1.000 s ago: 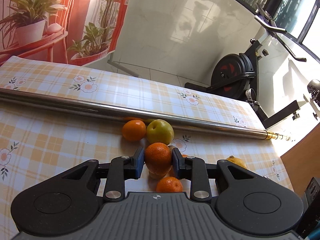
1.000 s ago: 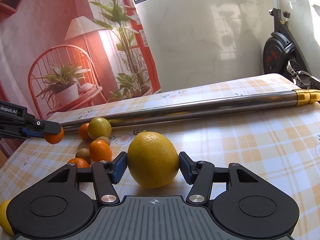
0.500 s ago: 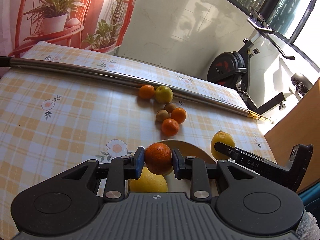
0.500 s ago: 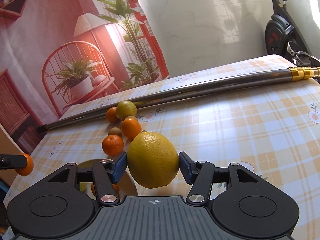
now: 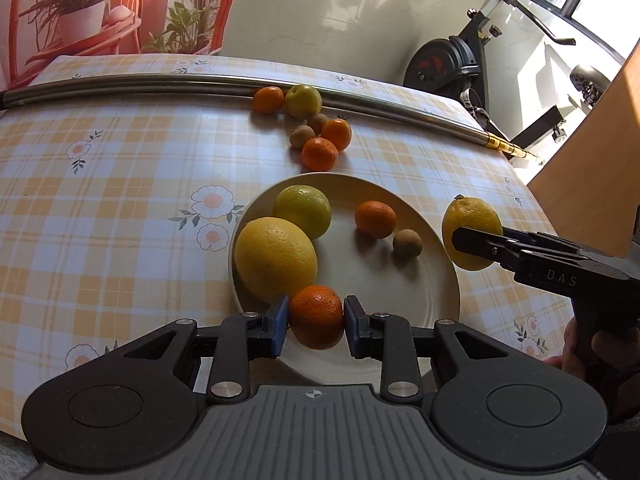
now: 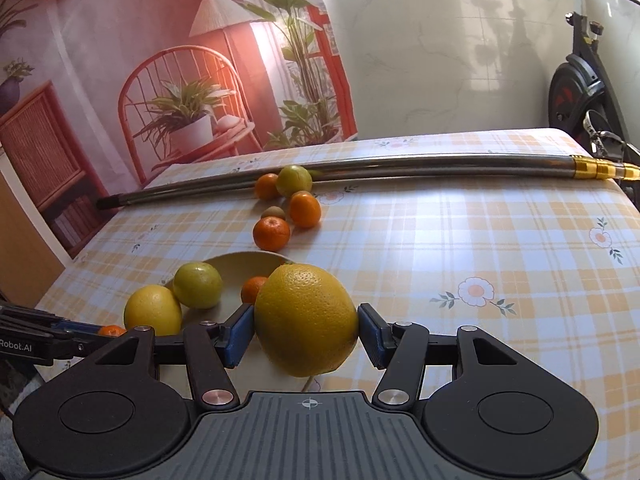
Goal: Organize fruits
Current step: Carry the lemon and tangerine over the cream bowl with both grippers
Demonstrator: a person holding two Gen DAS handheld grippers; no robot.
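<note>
The left gripper (image 5: 316,322) clamps a small orange mandarin (image 5: 317,316) between its blue pads, above the near rim of the round cream plate (image 5: 416,292). The right gripper (image 6: 306,330) grips a large yellow citrus fruit (image 6: 306,318) at the plate's right edge. The plate holds two yellow fruits, one mandarin and a small brown fruit. Further loose fruits (image 5: 320,152) lie beside the long steel tube (image 5: 160,82) on the checked tablecloth (image 5: 120,184).

Table (image 5: 120,208) under an orange-and-white plaid cloth with daisy prints, long steel pole (image 5: 160,84) lying across its far side, loose cluster of three mandarins (image 5: 319,154), a green-yellow fruit (image 5: 303,101) and two small brown fruits (image 5: 301,137) beside the pole, cream plate (image 5: 400,280) of fruit nearer.
</note>
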